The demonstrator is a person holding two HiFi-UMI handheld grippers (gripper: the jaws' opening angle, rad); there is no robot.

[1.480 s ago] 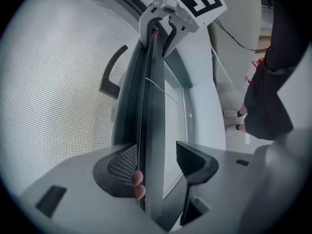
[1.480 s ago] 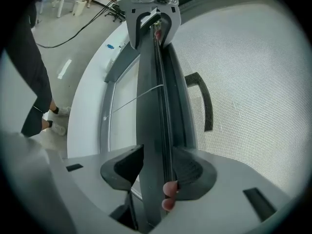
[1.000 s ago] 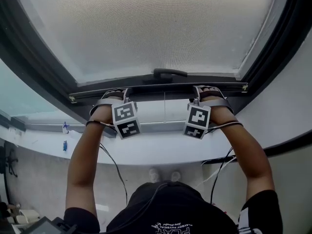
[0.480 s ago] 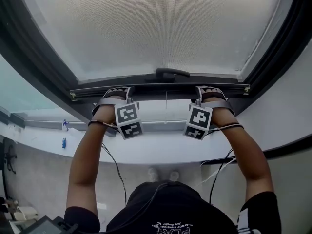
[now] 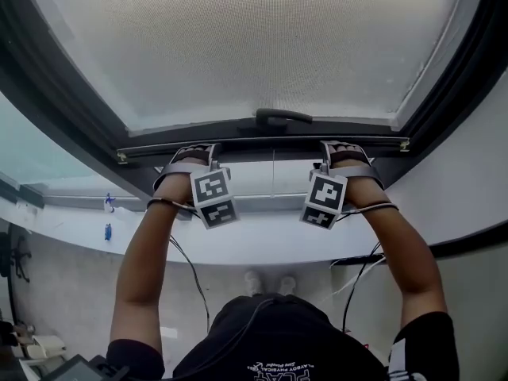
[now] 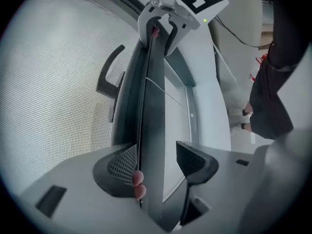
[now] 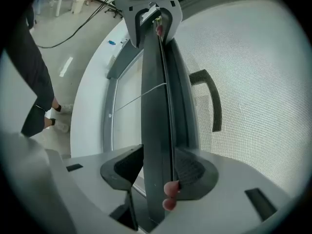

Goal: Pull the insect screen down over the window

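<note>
Mesh screen (image 5: pixel 254 46) in dark window frame (image 5: pixel 48 109), white sill (image 5: pixel 262 248) below. Reaching up: left gripper (image 6: pixel 157 164) spread around bottom bar (image 5: pixel 262 144), right gripper (image 7: pixel 160 170) pinching it.

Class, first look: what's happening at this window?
A person holds a gripper in each hand on the insect screen's bottom bar. The right gripper is clamped on the bar. The left gripper straddles it, one jaw touching and a gap at the other. The mesh covers most of the window, and a strip of glass below is uncovered.
</note>
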